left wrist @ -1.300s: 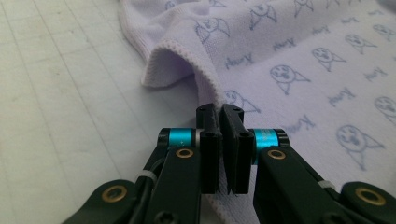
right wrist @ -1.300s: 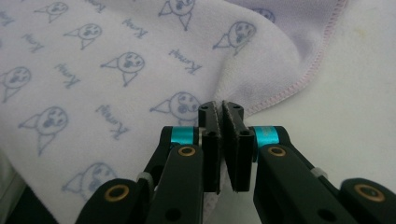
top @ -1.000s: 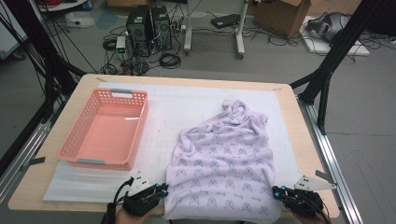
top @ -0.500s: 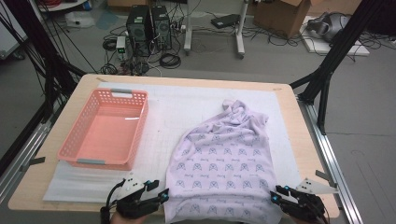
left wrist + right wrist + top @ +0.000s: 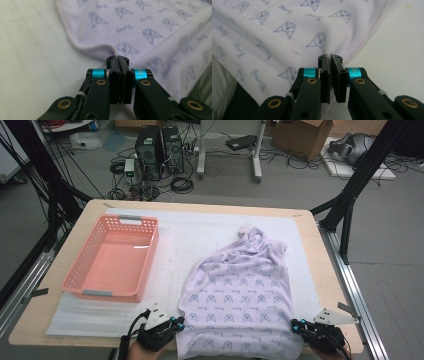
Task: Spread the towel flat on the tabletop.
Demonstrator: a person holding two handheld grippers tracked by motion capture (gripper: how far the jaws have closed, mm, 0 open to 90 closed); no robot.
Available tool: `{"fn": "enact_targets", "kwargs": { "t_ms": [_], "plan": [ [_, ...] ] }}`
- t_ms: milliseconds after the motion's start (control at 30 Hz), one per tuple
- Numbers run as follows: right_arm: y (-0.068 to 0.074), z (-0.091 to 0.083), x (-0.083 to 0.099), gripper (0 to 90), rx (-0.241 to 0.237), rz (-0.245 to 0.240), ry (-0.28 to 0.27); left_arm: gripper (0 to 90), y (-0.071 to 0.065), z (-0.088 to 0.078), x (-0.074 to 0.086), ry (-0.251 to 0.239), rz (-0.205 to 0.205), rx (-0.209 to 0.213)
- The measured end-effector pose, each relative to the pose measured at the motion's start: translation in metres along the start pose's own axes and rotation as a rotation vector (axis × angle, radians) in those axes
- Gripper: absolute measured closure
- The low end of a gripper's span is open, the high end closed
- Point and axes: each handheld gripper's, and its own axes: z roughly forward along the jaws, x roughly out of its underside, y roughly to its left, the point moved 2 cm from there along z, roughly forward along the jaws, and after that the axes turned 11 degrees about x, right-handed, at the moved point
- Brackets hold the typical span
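Note:
A pale lilac cloth [image 5: 235, 290] printed with small blue faces lies spread on the white mat [image 5: 200, 227], bunched at its far end. My left gripper [image 5: 177, 322] is at the cloth's near left corner. In the left gripper view its jaws [image 5: 117, 58] have just closed and are shut on the cloth's hem [image 5: 100, 47]. My right gripper [image 5: 296, 325] is at the near right corner. In the right gripper view its jaws [image 5: 330, 57] have also just closed, pinching the cloth [image 5: 287, 27] by its stitched edge.
A pink plastic basket [image 5: 151, 251] stands empty on the left of the mat. The wooden table [image 5: 312, 240] ends close to my hands at the front. Black frame posts, computers and cables stand on the floor beyond.
Half a second ago both grippers stood open at the cloth's near edge. Now both are shut on it. The hands have hardly moved.

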Motion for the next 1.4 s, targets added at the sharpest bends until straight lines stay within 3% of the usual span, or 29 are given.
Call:
{"fn": "enact_targets", "kwargs": {
  "t_ms": [100, 200, 300, 367, 467, 600, 700, 800, 833, 867, 933, 967, 1167, 1400],
  "plan": [
    [0.006, 0.001, -0.002, 85.9, -0.044, -0.025, 0.001, 87.8, -0.005, -0.015, 0.011, -0.004, 0.011, 0.012],
    [0.012, 0.0, -0.002, 86.2, -0.044, -0.051, 0.012, 86.7, -0.004, -0.014, 0.005, -0.024, 0.035, 0.011],
    [0.011, -0.011, 0.006, 86.7, -0.032, -0.059, 0.032, 72.8, -0.002, -0.008, -0.005, -0.057, 0.021, 0.033],
    [0.008, -0.021, 0.014, 86.8, -0.025, -0.064, 0.041, 56.6, 0.002, -0.001, -0.013, -0.079, 0.007, 0.033],
    [0.004, -0.032, 0.023, 85.8, -0.027, -0.059, 0.051, 43.8, 0.012, 0.015, -0.03, -0.097, -0.008, 0.007],
    [0.0, -0.034, 0.02, 65.1, -0.022, -0.008, -0.025, 43.1, 0.028, 0.04, -0.051, -0.051, -0.029, -0.018],
    [-0.002, -0.032, 0.012, 62.1, 0.0, 0.022, -0.064, 42.5, 0.035, 0.058, -0.059, -0.004, -0.043, -0.018],
    [-0.005, -0.026, 0.007, 62.1, 0.016, 0.027, -0.079, 44.5, 0.034, 0.068, -0.061, 0.022, -0.014, -0.05],
    [-0.005, -0.025, 0.007, 62.1, 0.018, 0.034, -0.077, 48.2, 0.032, 0.068, -0.06, 0.023, 0.005, -0.096],
    [-0.007, -0.021, 0.006, 62.1, 0.024, 0.036, -0.074, 58.0, 0.031, 0.067, -0.059, 0.022, 0.023, -0.126],
    [-0.009, -0.017, 0.004, 62.1, 0.03, 0.04, -0.073, 80.3, 0.033, 0.065, -0.058, 0.019, 0.005, -0.098],
    [-0.009, -0.016, 0.003, 62.1, 0.035, 0.042, -0.068, 85.7, 0.032, 0.064, -0.057, 0.019, 0.001, -0.097],
    [-0.017, -0.01, -0.003, 62.1, 0.064, 0.089, -0.084, 87.6, 0.027, 0.037, -0.038, 0.013, -0.018, -0.069],
    [-0.021, 0.005, -0.013, 61.3, 0.077, 0.111, -0.079, 87.6, 0.01, 0.001, -0.009, 0.026, 0.023, -0.053]
  ]
}}
